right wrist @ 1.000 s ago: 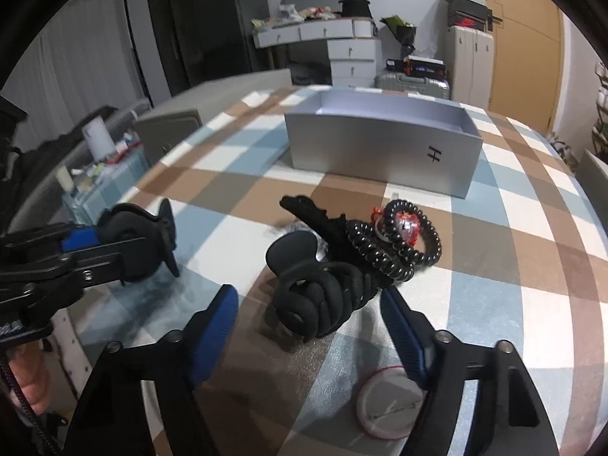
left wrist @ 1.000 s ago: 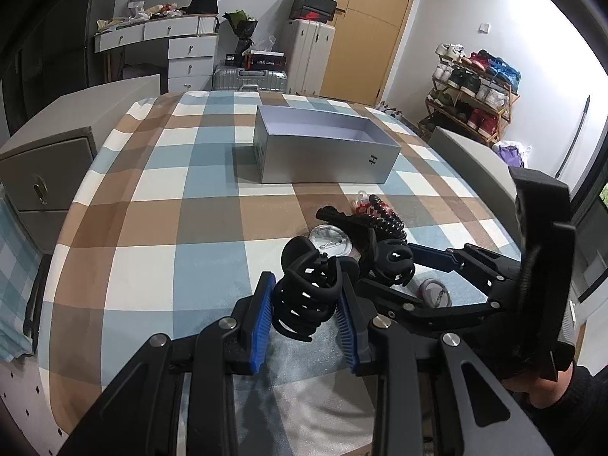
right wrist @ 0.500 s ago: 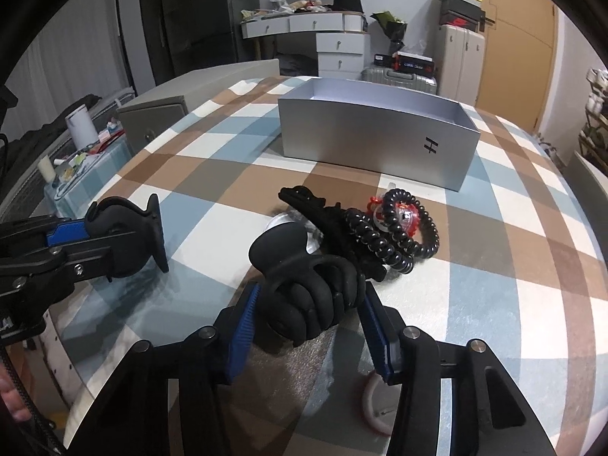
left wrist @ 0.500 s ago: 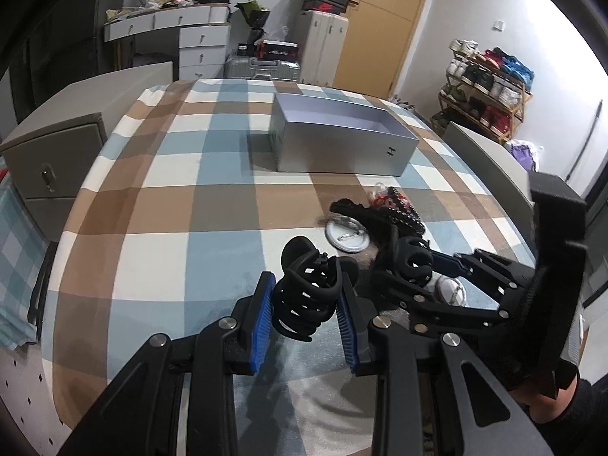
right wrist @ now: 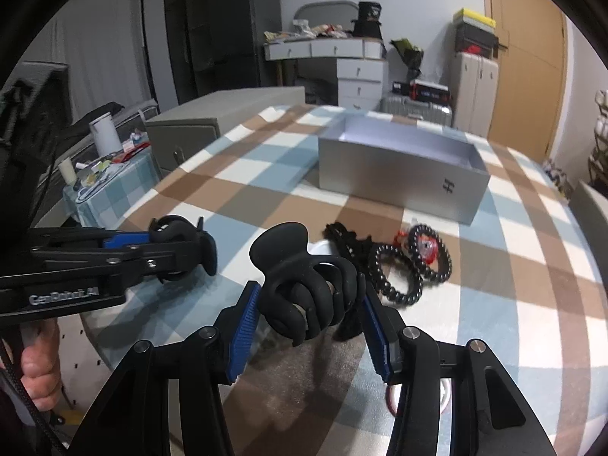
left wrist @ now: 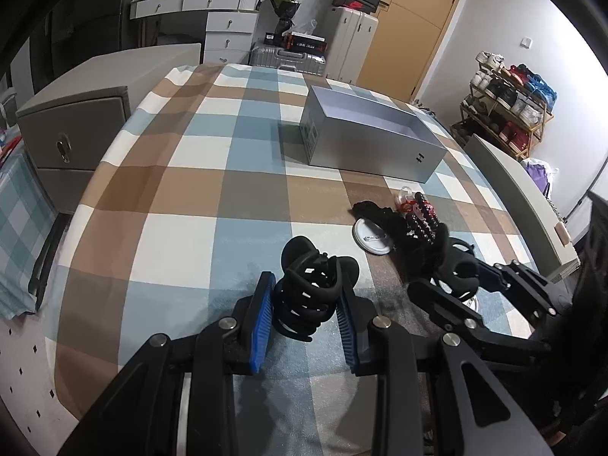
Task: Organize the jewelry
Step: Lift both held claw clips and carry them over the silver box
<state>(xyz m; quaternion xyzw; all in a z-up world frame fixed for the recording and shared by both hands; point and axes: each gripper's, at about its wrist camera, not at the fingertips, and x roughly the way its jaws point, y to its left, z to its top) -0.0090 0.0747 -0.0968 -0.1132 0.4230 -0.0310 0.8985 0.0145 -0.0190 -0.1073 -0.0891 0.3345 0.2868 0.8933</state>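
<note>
L tongs [left wrist: 306, 306] pinch a black claw clip [left wrist: 309, 296] above the checked worktop [left wrist: 182, 190]. R tongs [right wrist: 309, 319] pinch another black clip [right wrist: 307, 290]. Grey box [right wrist: 399, 174] sits open beyond, w/ coil hair ties [right wrist: 399, 277] between.

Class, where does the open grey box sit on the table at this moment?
In both wrist views the grey box stands on the checked tablecloth toward the far end, beyond the pile of hair ties.

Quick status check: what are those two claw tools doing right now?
Left gripper and right gripper each clamp a black hair claw. Silver box open. Nothing in the way.
</note>
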